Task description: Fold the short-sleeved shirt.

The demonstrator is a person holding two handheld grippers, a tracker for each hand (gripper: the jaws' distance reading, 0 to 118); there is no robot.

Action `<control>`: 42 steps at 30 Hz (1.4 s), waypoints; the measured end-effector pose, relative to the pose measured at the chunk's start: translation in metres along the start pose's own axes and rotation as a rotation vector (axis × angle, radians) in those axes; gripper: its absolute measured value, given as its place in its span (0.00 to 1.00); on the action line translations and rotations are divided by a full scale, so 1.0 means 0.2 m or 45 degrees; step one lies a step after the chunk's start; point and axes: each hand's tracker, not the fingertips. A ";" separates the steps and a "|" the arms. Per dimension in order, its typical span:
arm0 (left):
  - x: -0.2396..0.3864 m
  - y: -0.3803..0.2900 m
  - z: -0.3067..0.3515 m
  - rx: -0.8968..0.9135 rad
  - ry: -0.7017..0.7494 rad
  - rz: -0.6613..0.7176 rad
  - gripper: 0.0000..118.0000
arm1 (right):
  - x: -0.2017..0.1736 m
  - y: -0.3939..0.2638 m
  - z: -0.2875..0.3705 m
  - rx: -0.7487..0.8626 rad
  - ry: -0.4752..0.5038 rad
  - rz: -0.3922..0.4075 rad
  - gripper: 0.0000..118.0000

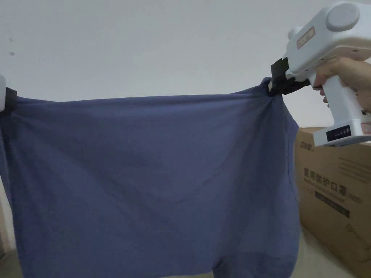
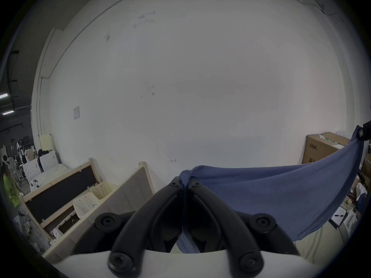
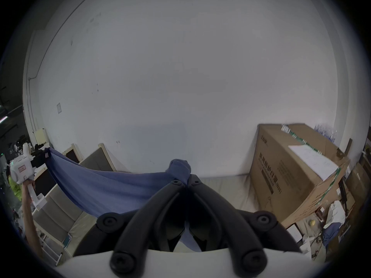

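— Right gripper (image 1: 271, 86), in the head view, is clenched on the blue shirt (image 1: 152, 181) at two o'clock; why so high?

— Probably so the cloth hangs flat and free before any fold. Its taut top edge runs nine to three, the body dropping toward six. The left gripper (image 1: 8, 101) sits at the nine o'clock edge; its grip is unclear there.

— And the left gripper view?

— Jaws pressed together on a bunched corner of cloth, the shirt stretching toward three.

— Right gripper view?

— Jaws clamped likewise, shirt trailing toward nine; a cardboard box (image 3: 297, 174) stands at three.
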 end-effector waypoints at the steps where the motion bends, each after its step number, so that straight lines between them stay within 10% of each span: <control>1: 0.02 -0.06 -0.05 -0.022 0.002 0.013 0.02 | 0.03 -0.05 -0.09 -0.024 0.001 -0.013 0.00; 15: 0.23 -1.55 -0.80 -0.688 -0.011 -0.023 0.02 | 0.23 -1.43 -1.11 -0.662 -0.066 -0.138 0.00; 22: 0.34 -2.23 -0.56 -0.997 -0.013 -0.043 0.02 | 0.36 -2.17 -1.36 -0.912 -0.059 -0.254 0.00; 42: -0.20 -2.62 0.86 -0.997 -0.083 0.166 0.02 | 0.23 -2.81 0.25 -0.804 0.107 -0.310 0.00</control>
